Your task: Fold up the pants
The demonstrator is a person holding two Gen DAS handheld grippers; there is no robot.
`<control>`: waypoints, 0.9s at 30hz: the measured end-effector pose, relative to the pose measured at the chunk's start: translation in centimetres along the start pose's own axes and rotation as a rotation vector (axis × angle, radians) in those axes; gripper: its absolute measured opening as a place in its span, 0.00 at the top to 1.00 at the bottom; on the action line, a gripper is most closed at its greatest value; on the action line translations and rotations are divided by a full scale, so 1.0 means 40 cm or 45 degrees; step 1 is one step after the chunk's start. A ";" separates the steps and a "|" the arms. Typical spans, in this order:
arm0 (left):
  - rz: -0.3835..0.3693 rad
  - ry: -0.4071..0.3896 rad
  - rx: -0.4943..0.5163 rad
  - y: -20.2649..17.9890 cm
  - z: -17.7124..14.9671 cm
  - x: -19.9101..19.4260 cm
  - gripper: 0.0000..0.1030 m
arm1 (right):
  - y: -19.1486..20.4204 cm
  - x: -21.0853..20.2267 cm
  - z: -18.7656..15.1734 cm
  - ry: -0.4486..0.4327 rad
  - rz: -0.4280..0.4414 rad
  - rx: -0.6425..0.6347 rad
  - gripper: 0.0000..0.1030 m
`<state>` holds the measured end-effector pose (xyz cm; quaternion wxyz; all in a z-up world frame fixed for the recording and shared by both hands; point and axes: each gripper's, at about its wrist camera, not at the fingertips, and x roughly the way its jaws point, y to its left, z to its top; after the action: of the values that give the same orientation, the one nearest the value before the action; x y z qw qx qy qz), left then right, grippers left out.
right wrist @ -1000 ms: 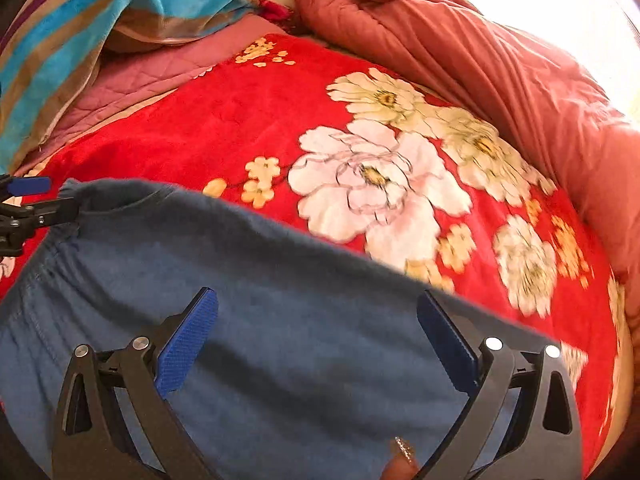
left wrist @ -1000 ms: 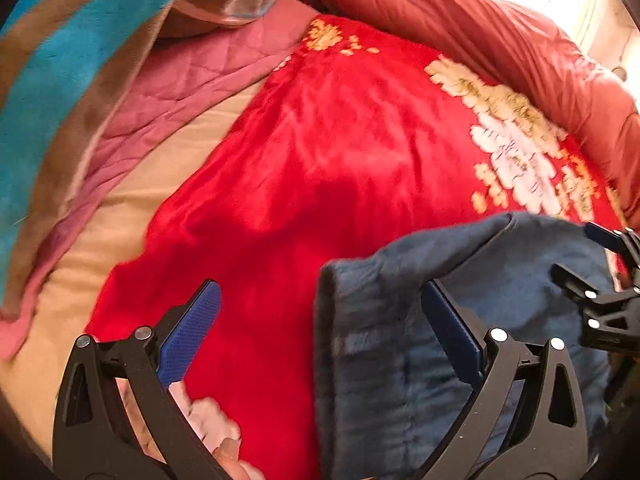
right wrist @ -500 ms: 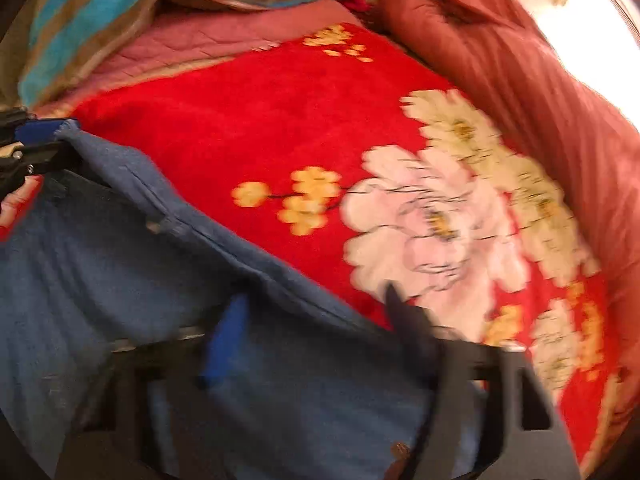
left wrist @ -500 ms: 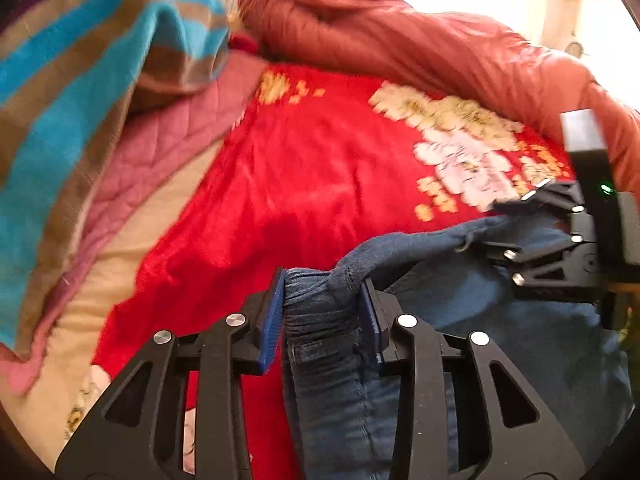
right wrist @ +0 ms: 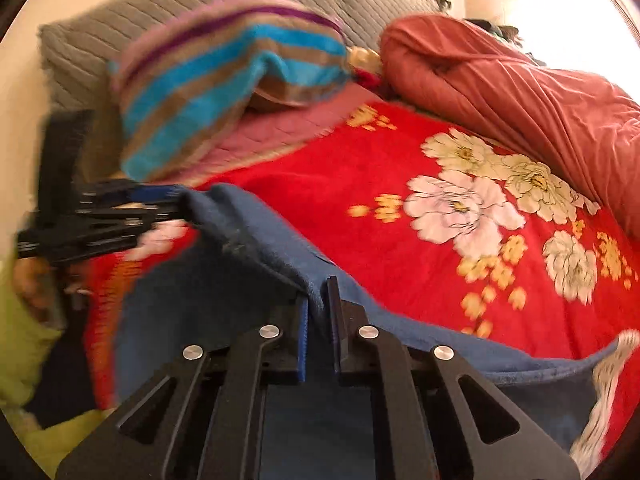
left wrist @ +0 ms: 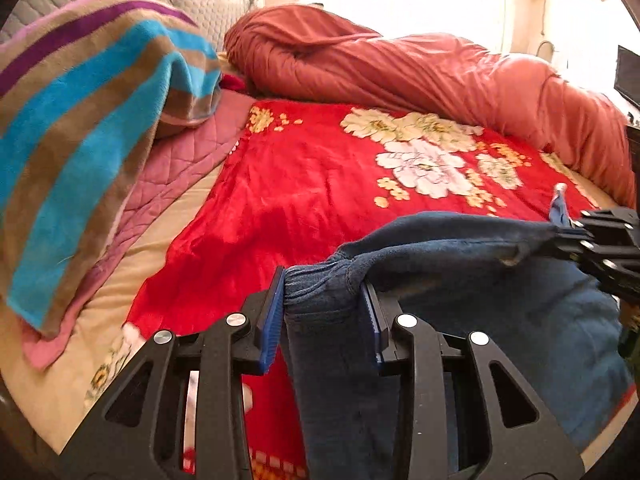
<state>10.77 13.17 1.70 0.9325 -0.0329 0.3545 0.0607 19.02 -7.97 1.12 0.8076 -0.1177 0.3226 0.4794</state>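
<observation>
The blue denim pants (left wrist: 460, 300) hang between my two grippers above the red flowered blanket (left wrist: 312, 192). My left gripper (left wrist: 322, 280) is shut on the gathered elastic waistband at the pants' left corner. My right gripper (right wrist: 320, 292) is shut on the top edge of the pants (right wrist: 248, 240) at the other corner. The right gripper also shows at the right edge of the left wrist view (left wrist: 568, 232), and the left gripper shows at the left of the right wrist view (right wrist: 168, 200). The pants' lower part drops out of sight below both grippers.
A striped blue, brown and purple towel (left wrist: 80, 140) lies on a pink quilted pillow (left wrist: 176, 164) at the left. A rolled rust-red duvet (left wrist: 420, 72) runs along the far side of the bed. A grey headboard cushion (right wrist: 160, 20) stands behind.
Both grippers were open over the pants a second ago. Both have since shut on the waistband and lifted it off the blanket, stretching the top edge between them.
</observation>
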 end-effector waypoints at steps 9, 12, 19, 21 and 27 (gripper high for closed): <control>-0.065 0.097 0.004 0.000 -0.104 -0.080 0.75 | 0.207 -0.061 -0.149 0.109 0.097 -0.080 0.93; -0.089 0.137 0.008 -0.002 -0.140 -0.087 0.74 | 0.248 -0.056 -0.197 0.169 0.100 -0.100 0.93; -0.114 0.244 -0.054 0.019 -0.190 -0.084 0.68 | 0.291 -0.030 -0.244 0.237 0.105 -0.098 0.93; -0.136 0.262 -0.104 0.037 -0.207 -0.097 0.65 | 0.295 -0.025 -0.252 0.246 0.103 -0.086 0.93; -0.077 0.190 -0.146 0.040 -0.221 -0.189 0.72 | 0.300 -0.021 -0.265 0.240 0.123 -0.064 0.93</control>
<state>-0.88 13.14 0.10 0.9016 -0.1013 0.4176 0.0502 4.22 -7.70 -5.03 0.7464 -0.1667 0.3904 0.5125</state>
